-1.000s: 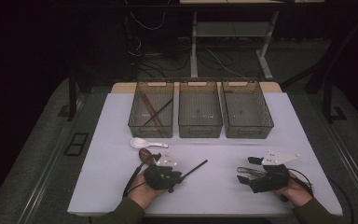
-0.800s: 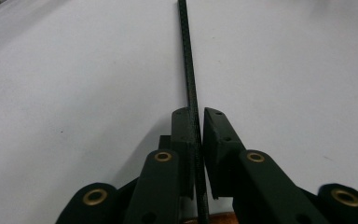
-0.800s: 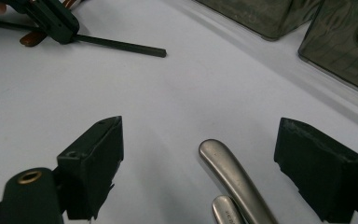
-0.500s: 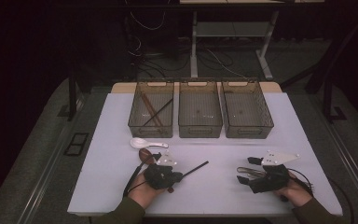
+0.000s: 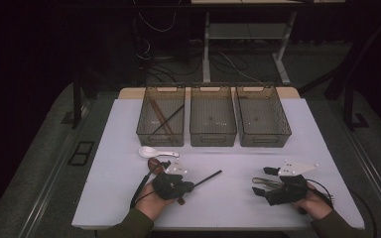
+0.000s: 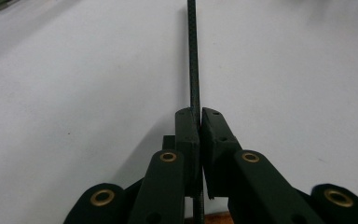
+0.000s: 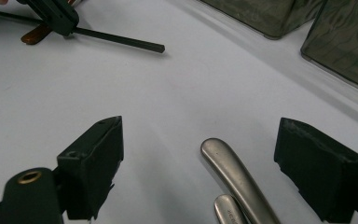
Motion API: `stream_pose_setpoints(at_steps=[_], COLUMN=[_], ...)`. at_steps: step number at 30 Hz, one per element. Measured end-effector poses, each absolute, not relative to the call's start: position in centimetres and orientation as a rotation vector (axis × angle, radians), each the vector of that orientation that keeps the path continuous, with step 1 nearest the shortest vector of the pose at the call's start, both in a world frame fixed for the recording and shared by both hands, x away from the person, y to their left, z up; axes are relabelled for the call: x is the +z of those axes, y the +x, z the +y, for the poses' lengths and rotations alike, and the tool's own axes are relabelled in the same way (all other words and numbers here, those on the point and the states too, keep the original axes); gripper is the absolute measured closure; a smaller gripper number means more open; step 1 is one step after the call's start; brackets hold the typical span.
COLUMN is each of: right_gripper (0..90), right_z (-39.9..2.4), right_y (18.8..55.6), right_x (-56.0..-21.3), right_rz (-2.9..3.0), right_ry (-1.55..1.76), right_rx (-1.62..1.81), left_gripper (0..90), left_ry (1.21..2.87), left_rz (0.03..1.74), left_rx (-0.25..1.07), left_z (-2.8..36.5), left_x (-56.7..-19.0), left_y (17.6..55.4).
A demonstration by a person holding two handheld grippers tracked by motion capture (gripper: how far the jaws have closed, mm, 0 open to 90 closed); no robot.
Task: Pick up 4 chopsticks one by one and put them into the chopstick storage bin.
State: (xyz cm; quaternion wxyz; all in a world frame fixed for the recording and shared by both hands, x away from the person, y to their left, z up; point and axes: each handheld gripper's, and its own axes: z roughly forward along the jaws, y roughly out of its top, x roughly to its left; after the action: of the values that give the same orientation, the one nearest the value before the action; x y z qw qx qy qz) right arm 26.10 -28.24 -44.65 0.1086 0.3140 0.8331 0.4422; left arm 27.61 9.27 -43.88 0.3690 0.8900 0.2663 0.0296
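My left gripper is shut on a thin black chopstick that points up and right across the white table. In the left gripper view the chopstick runs straight out between the closed fingertips. A brown wooden piece lies under that gripper. My right gripper stands open near the front right. In the right gripper view two metal utensil handles lie between its spread jaws. A white spoon rests on the table behind the left gripper.
Three see-through bins stand in a row at the back: the left bin holds brown and black sticks, the middle bin and right bin look almost bare. Table legs and cables show beyond the far edge.
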Motion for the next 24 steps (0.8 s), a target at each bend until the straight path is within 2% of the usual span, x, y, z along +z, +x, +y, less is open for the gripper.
stream_pose_setpoints(at_steps=[24], right_gripper=[15.6], right_z=[-28.2], right_y=[26.1], right_x=[-44.7], right_rz=[2.453], right_ry=[0.918], right_rx=[1.299], left_gripper=[84.7], left_ry=[2.221], left_rz=[0.748], left_rx=[0.141], left_z=[12.7], left_x=[-42.2], left_y=[28.5])
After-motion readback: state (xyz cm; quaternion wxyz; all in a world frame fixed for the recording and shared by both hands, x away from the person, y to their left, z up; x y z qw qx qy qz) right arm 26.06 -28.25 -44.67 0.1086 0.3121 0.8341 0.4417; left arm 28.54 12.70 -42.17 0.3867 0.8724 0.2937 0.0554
